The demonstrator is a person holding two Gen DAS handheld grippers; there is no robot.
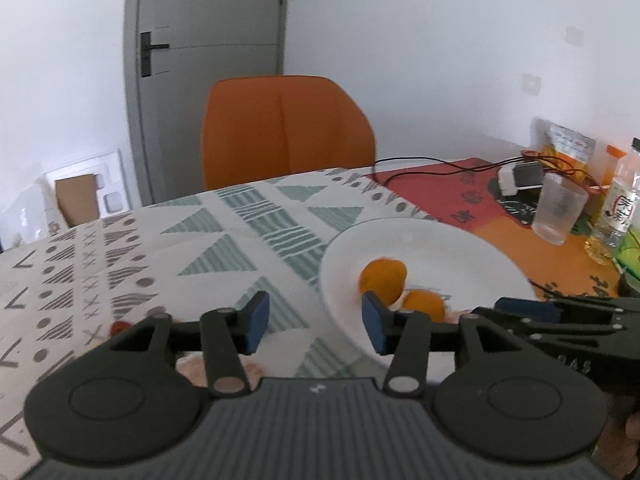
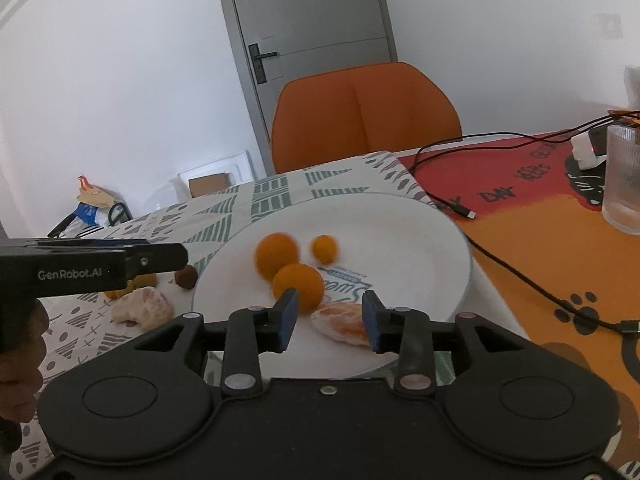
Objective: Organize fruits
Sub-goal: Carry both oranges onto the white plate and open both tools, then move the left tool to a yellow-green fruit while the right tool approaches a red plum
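Note:
A white plate (image 2: pixel 420 240) holds two oranges (image 2: pixel 277 254) (image 2: pixel 298 286), a small kumquat (image 2: pixel 324 249) and a peeled citrus piece (image 2: pixel 344 322). My right gripper (image 2: pixel 330 322) is open just above the plate's near side, the peeled piece lying between its fingers. On the cloth left of the plate lie another peeled citrus (image 2: pixel 142 308), a brown round fruit (image 2: pixel 186 278) and small orange fruits, partly hidden by the left gripper. My left gripper (image 1: pixel 316 320) is open and empty at the plate's (image 1: pixel 440 248) left rim; oranges (image 1: pixel 384 278) show past its right finger.
An orange chair (image 2: pixel 364 116) stands behind the table. A glass (image 2: pixel 622 184), a bottle (image 1: pixel 618 200), snack bags, a charger and black cables (image 2: pixel 520 276) lie on the red-orange mat at right. Boxes stand on the floor by the grey door.

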